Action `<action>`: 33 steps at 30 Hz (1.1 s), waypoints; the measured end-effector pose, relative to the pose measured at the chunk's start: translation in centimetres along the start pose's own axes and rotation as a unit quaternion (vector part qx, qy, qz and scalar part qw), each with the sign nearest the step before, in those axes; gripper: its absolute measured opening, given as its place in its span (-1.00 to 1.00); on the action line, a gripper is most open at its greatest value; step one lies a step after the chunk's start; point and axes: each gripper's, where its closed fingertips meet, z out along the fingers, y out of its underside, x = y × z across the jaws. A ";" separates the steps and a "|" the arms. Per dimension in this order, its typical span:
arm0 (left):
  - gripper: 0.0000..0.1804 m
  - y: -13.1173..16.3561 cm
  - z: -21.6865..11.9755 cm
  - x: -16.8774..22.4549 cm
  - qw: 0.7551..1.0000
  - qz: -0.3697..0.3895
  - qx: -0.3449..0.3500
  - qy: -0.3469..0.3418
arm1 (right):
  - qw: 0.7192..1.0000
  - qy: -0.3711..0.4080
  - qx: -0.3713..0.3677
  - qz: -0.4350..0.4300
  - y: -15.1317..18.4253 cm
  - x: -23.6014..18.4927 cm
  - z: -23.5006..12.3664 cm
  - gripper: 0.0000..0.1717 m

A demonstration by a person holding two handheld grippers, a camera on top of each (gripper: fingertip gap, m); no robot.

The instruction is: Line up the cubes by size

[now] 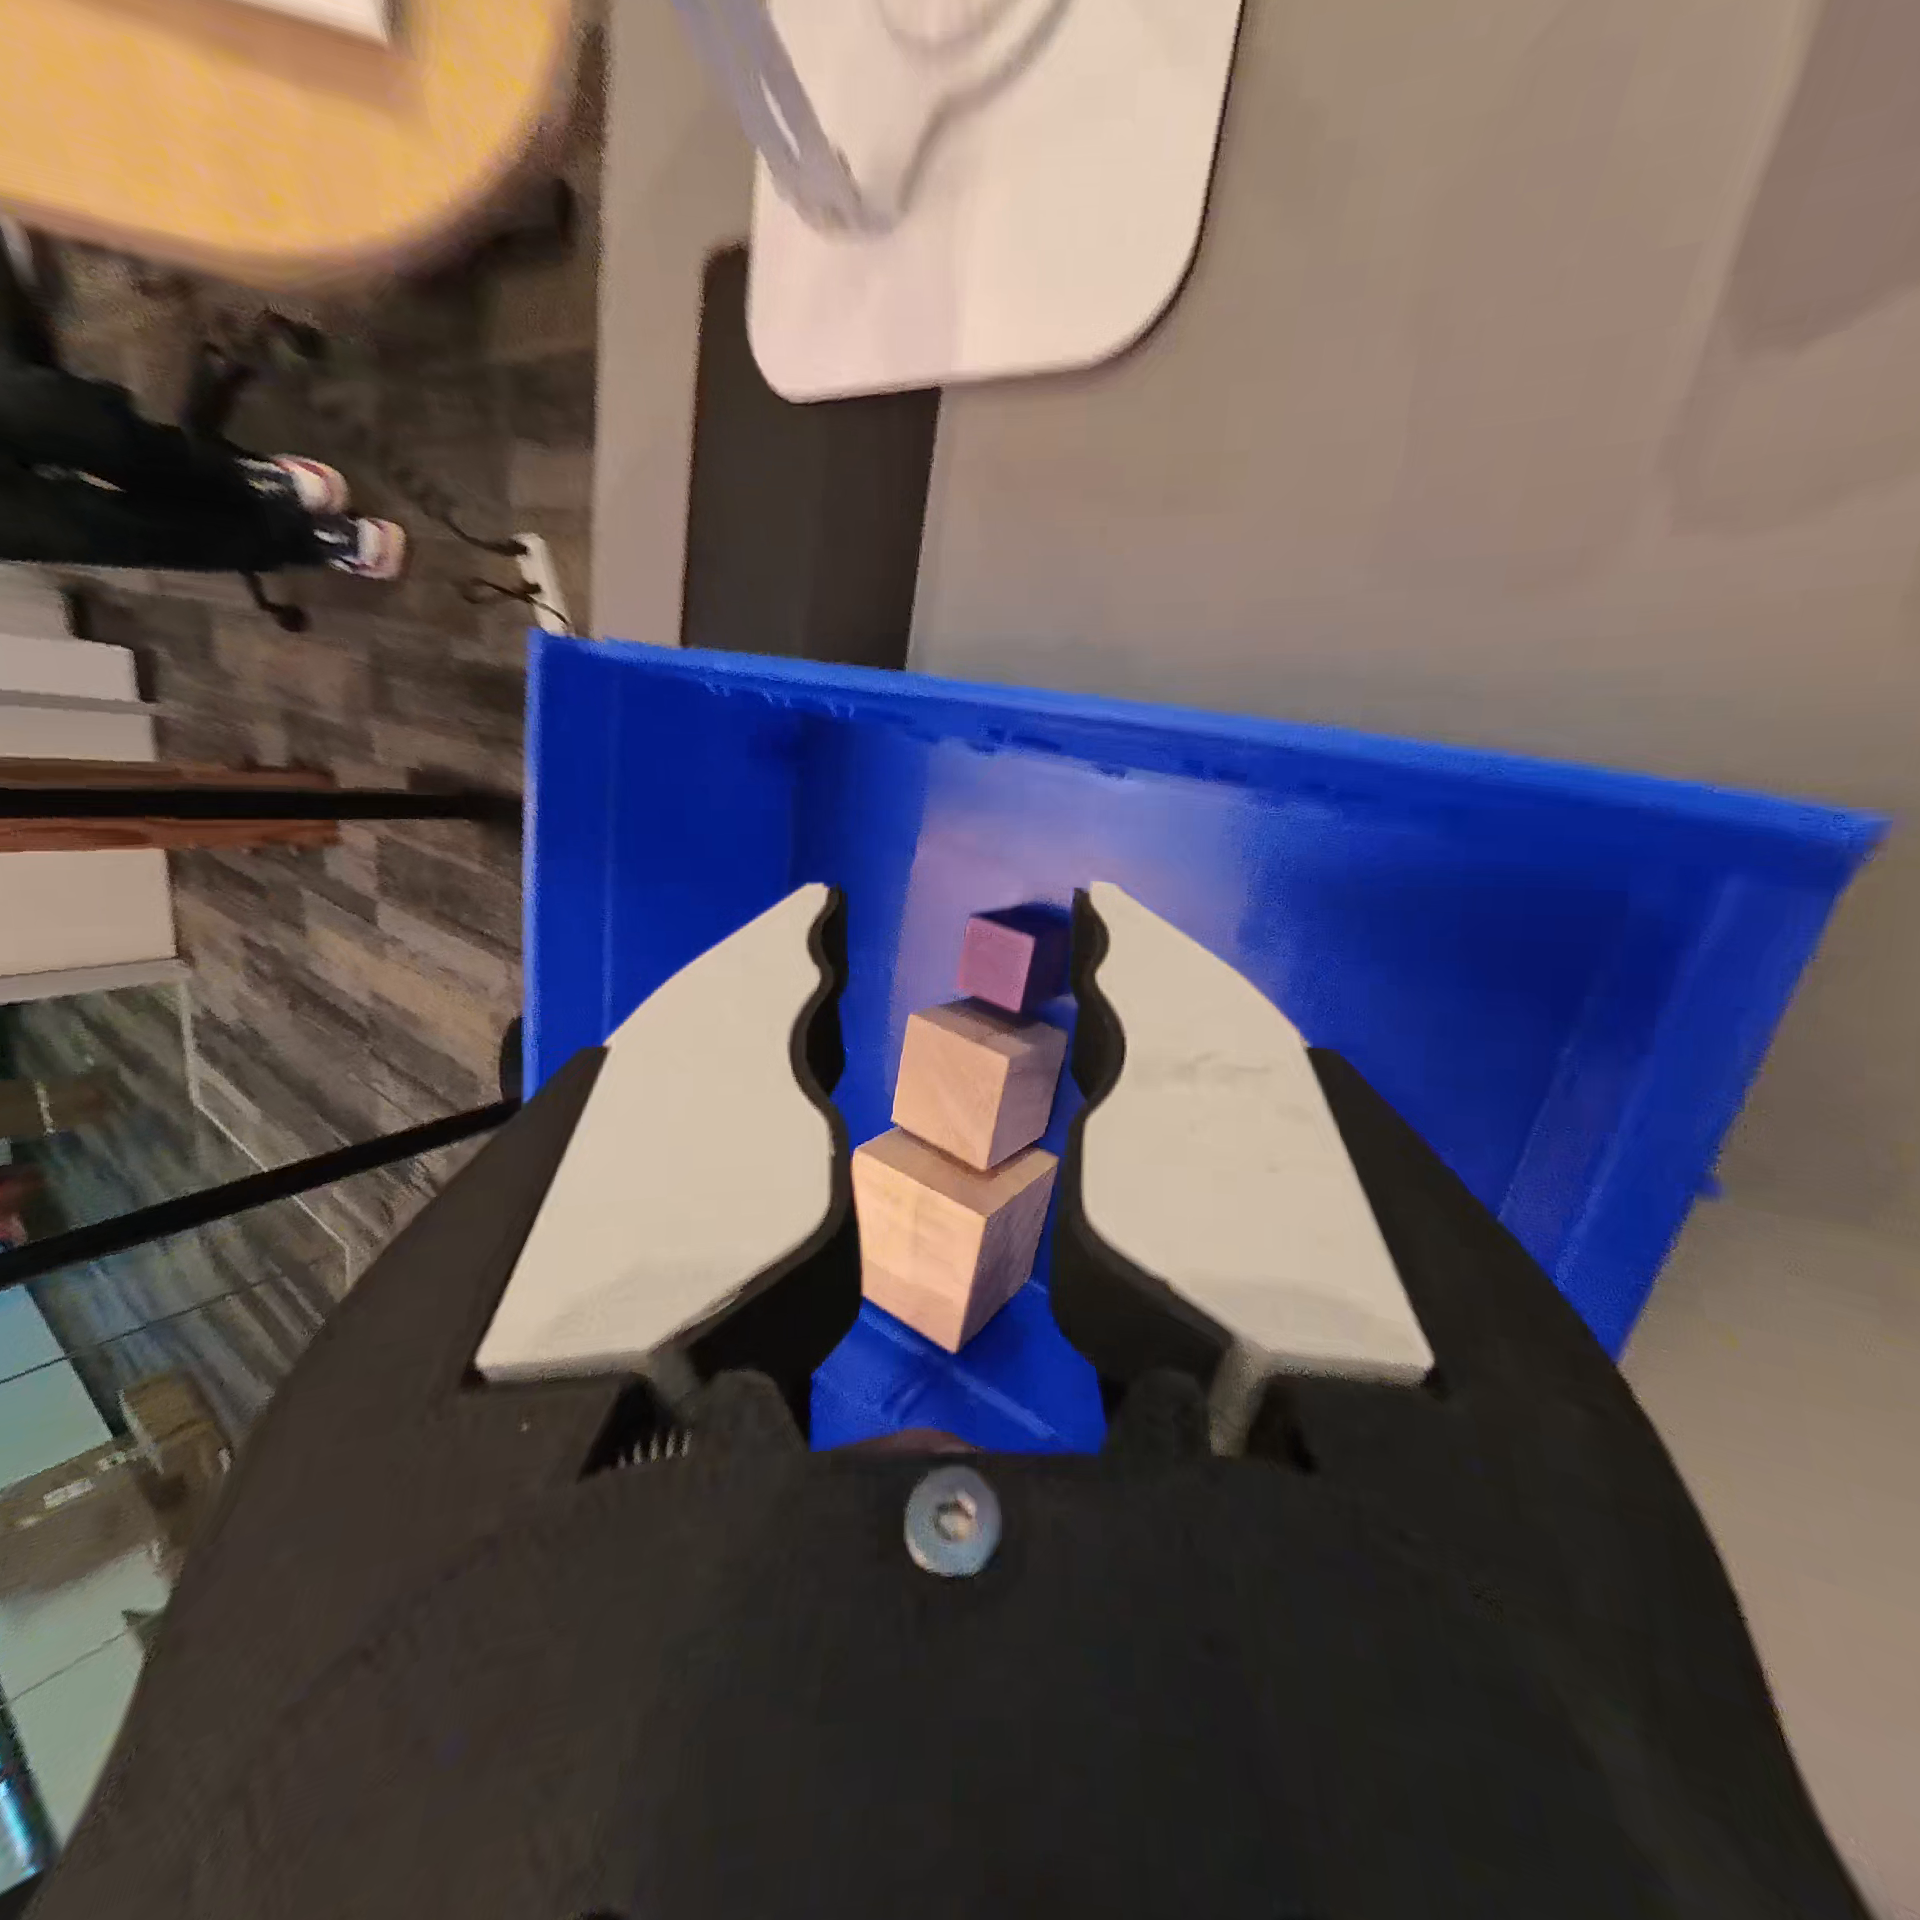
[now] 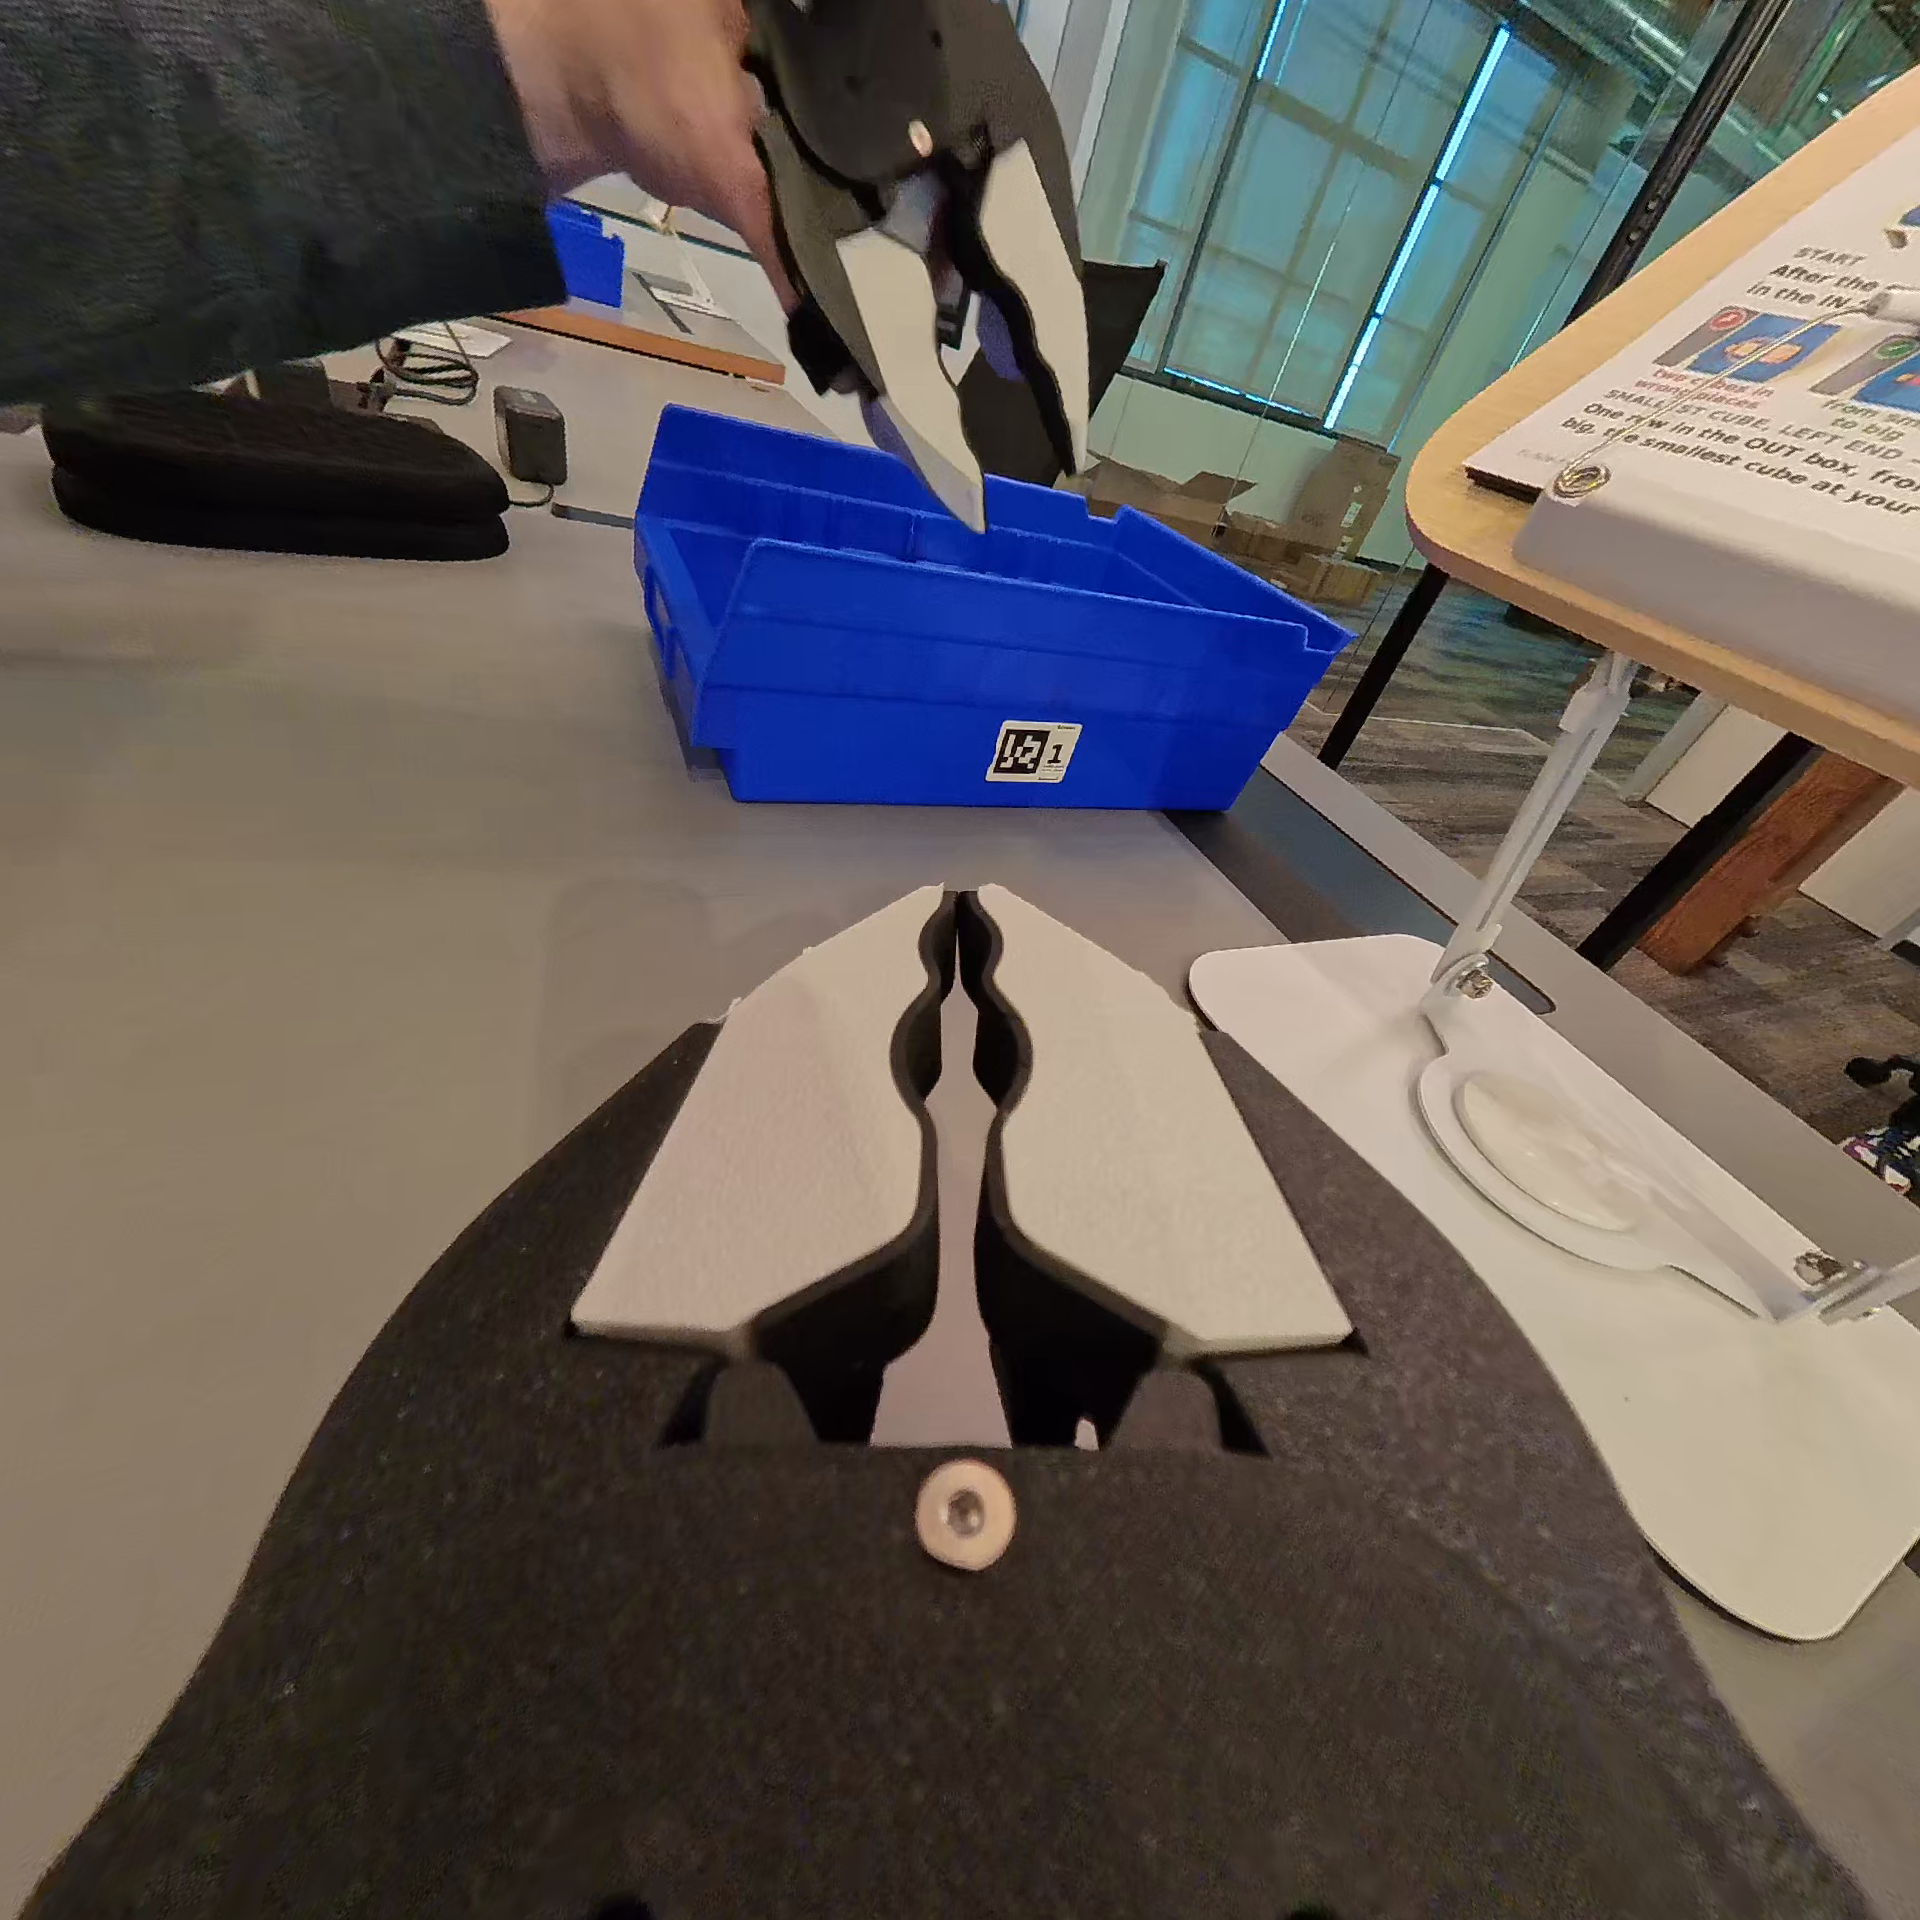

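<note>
Your left gripper (image 1: pixel 956 904) hangs over the blue bin (image 1: pixel 1455 987) with its jaws spread and nothing pinched. Inside the bin, the purple cube (image 1: pixel 1000 961), the mid wooden cube (image 1: pixel 971 1086) and the big wooden cube (image 1: pixel 945 1236) sit in a row, stepping up in size, corners touching or nearly so. They just show through the gap between the fingers; the pads aren't on any of them.

Your right gripper (image 2: pixel 958 899) is clenched on nothing, parked over the grey table (image 2: pixel 312 831) in front of the bin.

Risk, I'd say: drop straight down from here and a finger could clip a cube and knock the row crooked, since they're packed so tight. The view's a bit blurry too.

Writing-wise, there's a white sticker (image 2: pixel 1033 751) with a black square code on the bin's front wall, and a printed instruction sheet (image 2: pixel 1766 353) on the stand to the bin's right.
</note>
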 end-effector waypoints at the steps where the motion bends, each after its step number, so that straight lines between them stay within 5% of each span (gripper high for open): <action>1: -0.55 0.7 0.9 -0.1 1.000 0.003 -0.017 0.017 | 1.000 -0.001 0.001 0.001 0.0 0.0 0.0 -1.00; 9: -0.53 4.7 5.9 1.0 0.986 0.014 -0.112 0.126 | 1.000 -0.008 0.004 0.004 -0.1 -0.1 0.0 -1.00; 25: -0.68 7.4 9.5 2.2 0.971 0.010 -0.167 0.171 | 1.000 -0.016 0.002 0.003 -0.1 -0.3 0.1 -1.00; 33: -0.69 4.7 5.3 -1.2 0.993 -0.021 -0.092 0.069 | 1.000 -0.016 0.006 0.006 -0.2 -0.2 0.0 -0.99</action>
